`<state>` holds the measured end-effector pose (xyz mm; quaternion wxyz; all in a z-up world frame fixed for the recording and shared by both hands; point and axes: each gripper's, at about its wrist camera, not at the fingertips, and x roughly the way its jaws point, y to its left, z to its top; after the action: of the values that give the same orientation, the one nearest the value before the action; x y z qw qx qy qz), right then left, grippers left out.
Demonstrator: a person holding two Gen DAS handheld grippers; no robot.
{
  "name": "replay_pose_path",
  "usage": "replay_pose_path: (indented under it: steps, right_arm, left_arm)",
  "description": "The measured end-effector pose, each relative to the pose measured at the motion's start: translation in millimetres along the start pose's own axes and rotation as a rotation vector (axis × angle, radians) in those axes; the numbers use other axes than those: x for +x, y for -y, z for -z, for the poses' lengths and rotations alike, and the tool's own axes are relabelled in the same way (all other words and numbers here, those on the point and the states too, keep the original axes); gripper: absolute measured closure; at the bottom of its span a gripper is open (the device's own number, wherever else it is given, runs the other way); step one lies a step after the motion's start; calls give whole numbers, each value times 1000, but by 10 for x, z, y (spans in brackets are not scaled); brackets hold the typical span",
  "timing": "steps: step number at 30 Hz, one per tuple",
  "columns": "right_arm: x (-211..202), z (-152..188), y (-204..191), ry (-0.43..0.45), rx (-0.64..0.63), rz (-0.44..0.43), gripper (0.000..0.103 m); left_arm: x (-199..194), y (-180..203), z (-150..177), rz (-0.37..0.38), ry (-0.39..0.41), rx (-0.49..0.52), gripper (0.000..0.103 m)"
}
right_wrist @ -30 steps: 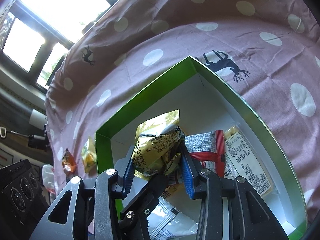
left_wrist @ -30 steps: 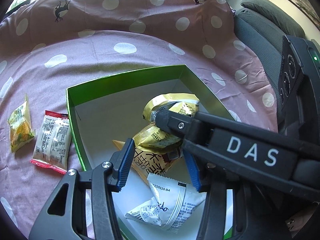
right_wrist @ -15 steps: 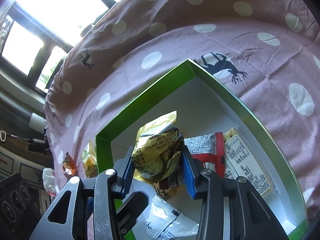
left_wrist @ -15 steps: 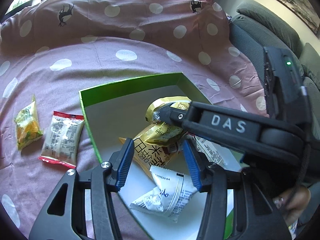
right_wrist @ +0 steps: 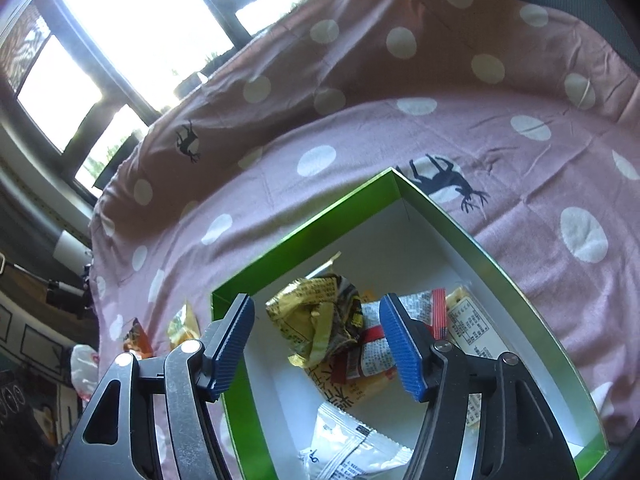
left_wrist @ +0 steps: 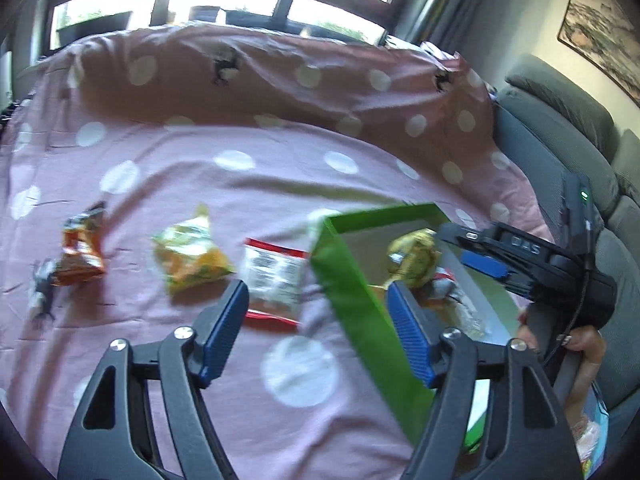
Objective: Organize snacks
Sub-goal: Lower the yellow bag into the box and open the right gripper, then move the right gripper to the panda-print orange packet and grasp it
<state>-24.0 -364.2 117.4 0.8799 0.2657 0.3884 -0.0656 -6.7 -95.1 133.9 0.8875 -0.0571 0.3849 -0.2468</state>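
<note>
A green box [right_wrist: 500, 276] with a white inside lies on the pink dotted cloth and holds several snack packets. A crumpled yellow packet [right_wrist: 320, 320] lies loose on that pile, also seen in the left wrist view [left_wrist: 414, 258]. My right gripper [right_wrist: 320, 344] is open and empty above it. My left gripper [left_wrist: 318, 330] is open and empty, over the box's left wall [left_wrist: 360, 312]. On the cloth left of the box lie a red-and-white packet [left_wrist: 272, 280], a yellow-green packet [left_wrist: 192, 258] and an orange packet [left_wrist: 82, 250].
A grey sofa [left_wrist: 568, 128] stands right of the box. The cloth rises over a bolster [left_wrist: 260, 76] at the back, under windows. A white bag [right_wrist: 84, 368] lies at the far left of the right wrist view.
My right gripper has opened and let the yellow packet drop into the box. My left gripper has swung left, away from the box's inside, toward the packets on the cloth.
</note>
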Motion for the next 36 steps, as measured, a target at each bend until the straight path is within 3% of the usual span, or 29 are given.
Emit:
replay_pose_path:
  steps: [4,11,19,23,30,36]
  right_arm:
    - [-67,20,-120,54,-29,-6,32]
    - [-122,107,-382,117,-85,11,27]
    - [-74,278,-787,152,-214,62,23]
    - [-32,384,-1023,146,-291,53,23]
    - [280,425,-1634,28,-330,-141,22]
    - [960,484,-2340,-128,-378,-240,22]
  left_arm:
    - [-201,-490,-8,-73,86,-105,24]
    - [-258,-1184,45,-135,96,-298,23]
    - [-392,-1454,60,-192,130,-335,17]
    - [-363,-1608,48,-173,125,-358,17]
    - [-232,-1953,6,-141,124,-444,18]
    - [-51,-2227,-14,-153,112,-527,23]
